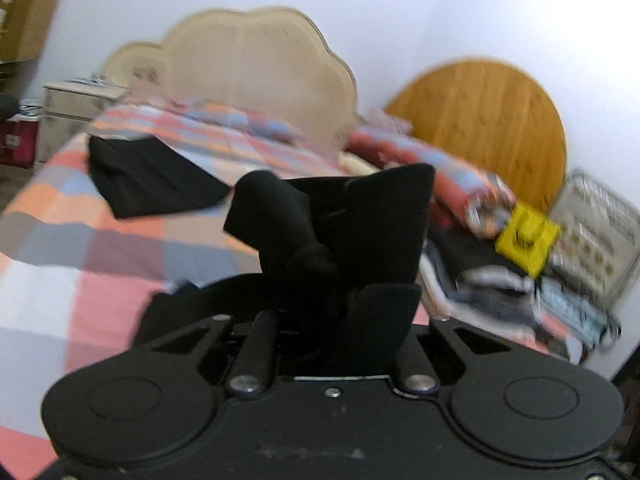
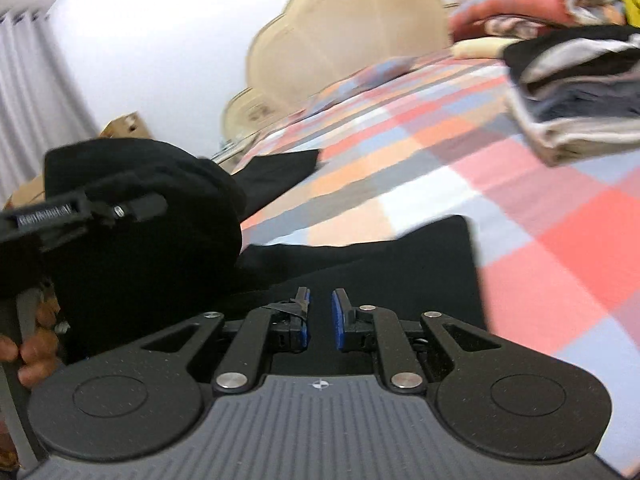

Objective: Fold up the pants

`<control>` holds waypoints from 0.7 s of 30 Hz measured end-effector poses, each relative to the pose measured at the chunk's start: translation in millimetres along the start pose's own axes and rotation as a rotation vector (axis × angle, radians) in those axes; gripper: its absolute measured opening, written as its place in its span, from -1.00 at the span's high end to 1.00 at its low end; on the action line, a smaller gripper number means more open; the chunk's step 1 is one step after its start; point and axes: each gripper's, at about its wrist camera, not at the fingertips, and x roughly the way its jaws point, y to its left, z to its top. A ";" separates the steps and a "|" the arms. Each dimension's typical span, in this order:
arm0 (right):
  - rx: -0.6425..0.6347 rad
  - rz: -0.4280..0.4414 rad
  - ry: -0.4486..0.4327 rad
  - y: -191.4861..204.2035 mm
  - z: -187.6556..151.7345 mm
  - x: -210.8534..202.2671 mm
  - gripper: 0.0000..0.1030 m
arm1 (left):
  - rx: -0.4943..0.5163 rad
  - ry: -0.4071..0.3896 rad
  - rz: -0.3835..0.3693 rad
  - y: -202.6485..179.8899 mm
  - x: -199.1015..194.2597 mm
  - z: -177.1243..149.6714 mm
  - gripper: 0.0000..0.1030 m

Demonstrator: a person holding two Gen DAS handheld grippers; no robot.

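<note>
The left gripper (image 1: 340,280) clamps a bunched fold of the black pants (image 2: 360,264) lifted off the checked bedspread (image 2: 540,240) near its front edge — the right gripper (image 2: 320,316), jaws apart and empty, should pinch the opposite edge to keep the fold even.

Left gripper (image 1: 320,280): fingertips hidden under bunched black pants (image 1: 340,220); grip state undeterminable. Stacked clothes (image 1: 500,280): motion-blurred, items indistinct. Person's hand (image 2: 28,356): cut off at left edge. Cardboard box (image 1: 28,12): cropped by frame.
</note>
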 end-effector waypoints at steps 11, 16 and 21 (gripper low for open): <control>0.091 -0.049 -0.023 -40.8 -5.8 -17.3 0.45 | 0.197 0.222 -0.064 -47.6 62.0 -66.9 -0.43; 0.120 -0.055 -0.075 -48.1 -0.7 -31.0 0.21 | 0.299 0.177 -0.129 -62.1 34.4 -56.1 -0.64; 0.116 0.019 -0.139 -42.6 6.7 -37.8 -1.00 | 0.192 0.097 -0.098 -29.4 3.0 -29.0 -0.68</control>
